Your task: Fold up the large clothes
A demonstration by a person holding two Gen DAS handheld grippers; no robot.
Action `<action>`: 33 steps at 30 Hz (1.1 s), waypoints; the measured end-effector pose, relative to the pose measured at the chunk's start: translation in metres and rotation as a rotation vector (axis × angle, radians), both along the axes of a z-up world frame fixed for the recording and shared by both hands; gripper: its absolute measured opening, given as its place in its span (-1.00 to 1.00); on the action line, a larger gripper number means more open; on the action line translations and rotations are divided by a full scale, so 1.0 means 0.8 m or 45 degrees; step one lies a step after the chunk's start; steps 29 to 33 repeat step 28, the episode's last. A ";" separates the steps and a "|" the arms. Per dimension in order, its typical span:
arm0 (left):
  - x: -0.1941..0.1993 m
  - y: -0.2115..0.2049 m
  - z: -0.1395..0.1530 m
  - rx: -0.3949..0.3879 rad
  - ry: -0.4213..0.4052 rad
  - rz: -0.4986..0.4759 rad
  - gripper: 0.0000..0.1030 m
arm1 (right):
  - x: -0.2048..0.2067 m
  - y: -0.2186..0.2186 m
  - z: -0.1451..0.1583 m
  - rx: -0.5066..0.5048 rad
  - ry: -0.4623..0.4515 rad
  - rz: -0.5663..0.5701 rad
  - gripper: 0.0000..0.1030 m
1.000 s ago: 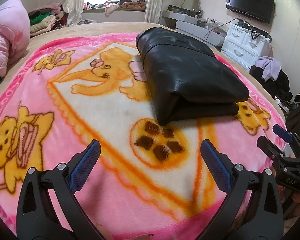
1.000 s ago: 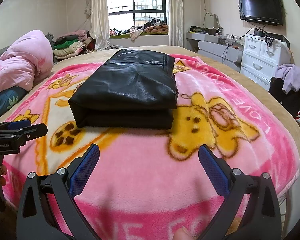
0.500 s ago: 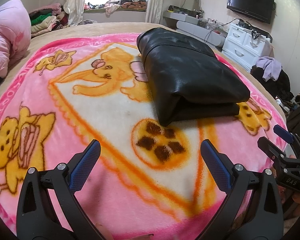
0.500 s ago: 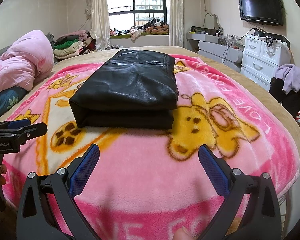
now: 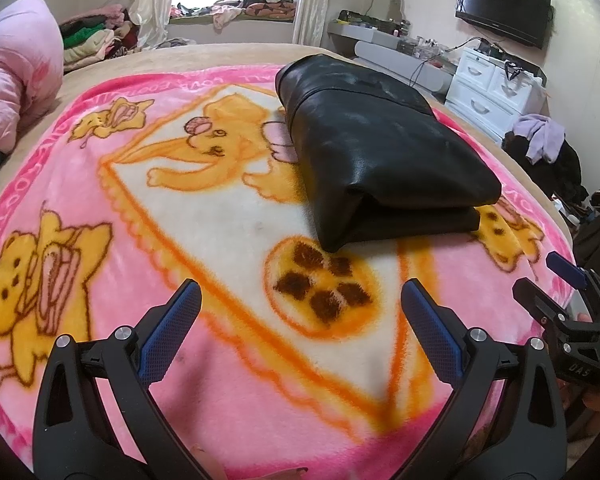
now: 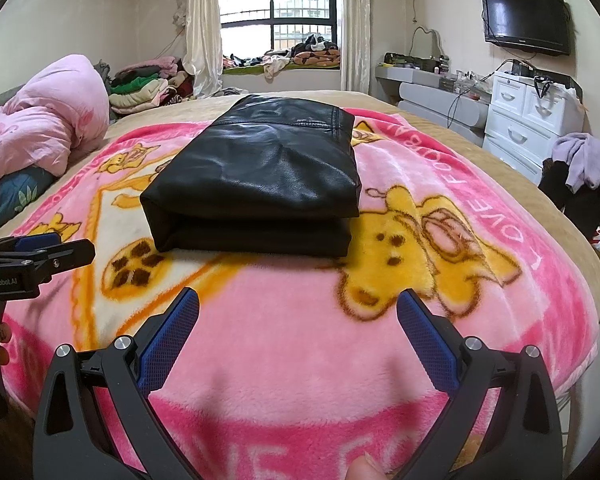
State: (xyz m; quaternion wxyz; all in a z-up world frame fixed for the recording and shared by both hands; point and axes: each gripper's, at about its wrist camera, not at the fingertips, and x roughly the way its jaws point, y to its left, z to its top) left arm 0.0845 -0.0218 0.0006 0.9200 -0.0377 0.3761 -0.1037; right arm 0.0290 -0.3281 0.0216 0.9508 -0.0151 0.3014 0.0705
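A black leather garment point(image 5: 380, 148) point(image 6: 260, 176) lies folded into a thick rectangle on the pink cartoon blanket point(image 5: 228, 216) point(image 6: 300, 340) that covers the bed. My left gripper point(image 5: 300, 300) hangs open over the blanket's near part, short of the garment, with nothing between its blue pads. My right gripper point(image 6: 298, 304) is open too and empty, just in front of the garment's folded edge. Each gripper shows in the other's view: the right gripper point(image 5: 556, 288) at the right edge, the left gripper point(image 6: 60, 248) at the left edge.
A pink quilt point(image 6: 48, 120) is bunched at the bed's left side, with stacked clothes point(image 6: 144, 88) behind it. A white drawer unit point(image 6: 528, 116) and a wall television point(image 6: 524, 20) stand on the right. Dark and lilac clothes point(image 6: 580, 164) are heaped beside the bed.
The left wrist view has shifted slightly, so the garment sits a little lower and further right. Both grippers stay open and the garment has not moved.
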 end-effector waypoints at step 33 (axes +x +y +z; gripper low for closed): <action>0.075 0.292 0.027 0.161 0.098 0.717 0.82 | -0.032 -0.439 0.000 0.008 0.134 -1.205 0.91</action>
